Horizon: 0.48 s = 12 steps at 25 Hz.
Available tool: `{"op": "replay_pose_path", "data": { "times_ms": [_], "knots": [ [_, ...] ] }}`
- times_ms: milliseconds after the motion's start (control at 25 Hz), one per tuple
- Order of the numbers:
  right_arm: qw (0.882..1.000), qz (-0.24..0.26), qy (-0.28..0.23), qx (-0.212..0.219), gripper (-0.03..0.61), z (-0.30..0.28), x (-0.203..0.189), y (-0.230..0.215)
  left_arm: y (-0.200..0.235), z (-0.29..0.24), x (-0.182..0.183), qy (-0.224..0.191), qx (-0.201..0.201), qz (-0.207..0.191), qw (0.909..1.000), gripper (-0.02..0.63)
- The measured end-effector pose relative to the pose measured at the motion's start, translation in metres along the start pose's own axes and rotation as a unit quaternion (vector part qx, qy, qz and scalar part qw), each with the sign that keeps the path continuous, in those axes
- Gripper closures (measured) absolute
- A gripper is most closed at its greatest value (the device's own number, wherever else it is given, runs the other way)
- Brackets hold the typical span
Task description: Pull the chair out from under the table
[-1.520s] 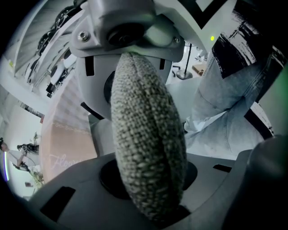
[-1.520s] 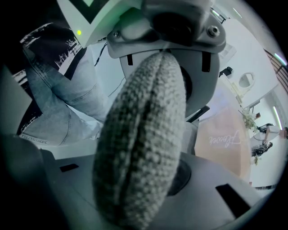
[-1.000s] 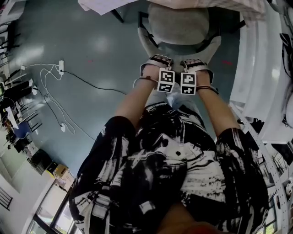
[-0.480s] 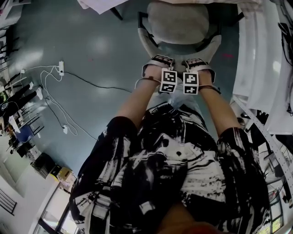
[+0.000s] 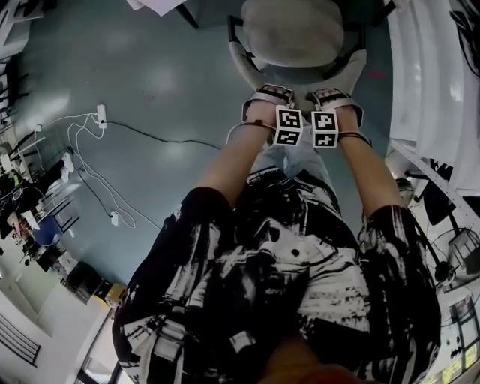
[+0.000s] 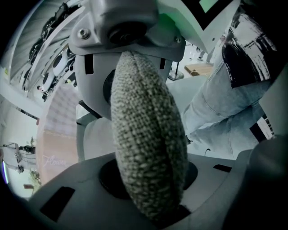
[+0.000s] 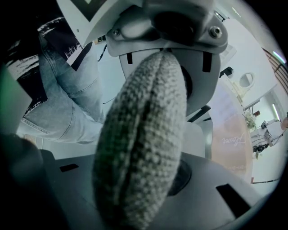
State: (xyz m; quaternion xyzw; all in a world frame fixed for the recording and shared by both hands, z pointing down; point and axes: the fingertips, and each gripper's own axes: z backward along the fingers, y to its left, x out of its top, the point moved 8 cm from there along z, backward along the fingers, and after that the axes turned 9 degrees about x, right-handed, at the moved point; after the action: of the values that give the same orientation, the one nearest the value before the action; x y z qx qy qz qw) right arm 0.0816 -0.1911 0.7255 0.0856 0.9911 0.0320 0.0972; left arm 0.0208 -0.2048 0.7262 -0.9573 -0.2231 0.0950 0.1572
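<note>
Chair (image 5: pixel 292 34) stands on the blue-green floor (image 5: pixel 165 82) straight ahead of us, at the top centre of the head view, its grey padded seat facing away and its curved backrest (image 5: pixel 247 71) nearest to our body. We grip that backrest at its top edge with both tools, side by side and pointing steeply down. The left hand-held gripper (image 5: pixel 268 96) is closed narrow on the woven fabric rim, which fills the gap between its jaws in the left gripper view. The right hand-held gripper (image 5: pixel 335 97) is clamped the same way just beside it, and the rim bulges between its jaws in the right gripper view. Their two marker cubes sit close together above our wrists.

Beyond the chair, a pink cloth (image 6: pixel 54 134) hangs down, seen in both gripper views, and a corner of pale cloth (image 5: pixel 154 6) shows at the top edge of the head view, left of the seat. Our jeans (image 6: pixel 225 112) show behind the backrest. A white cable (image 5: pixel 82 150) with a power strip lies on the floor well to the left.
</note>
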Motion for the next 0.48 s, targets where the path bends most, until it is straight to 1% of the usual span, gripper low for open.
{"op": "replay_pose_path", "data": {
  "times_ms": [280, 480],
  "knots": [
    [1.000, -0.005, 0.005, 0.000, 0.476, 0.000, 0.017, 0.042, -0.041, 0.014, 0.012, -0.002, 0.000, -0.005, 1.0000, 0.500],
    [1.000, -0.008, 0.007, 0.005, 0.476, 0.001, 0.022, 0.074, -0.069, 0.021, 0.026, -0.002, -0.001, -0.007, 1.0000, 0.500]
  ]
}}
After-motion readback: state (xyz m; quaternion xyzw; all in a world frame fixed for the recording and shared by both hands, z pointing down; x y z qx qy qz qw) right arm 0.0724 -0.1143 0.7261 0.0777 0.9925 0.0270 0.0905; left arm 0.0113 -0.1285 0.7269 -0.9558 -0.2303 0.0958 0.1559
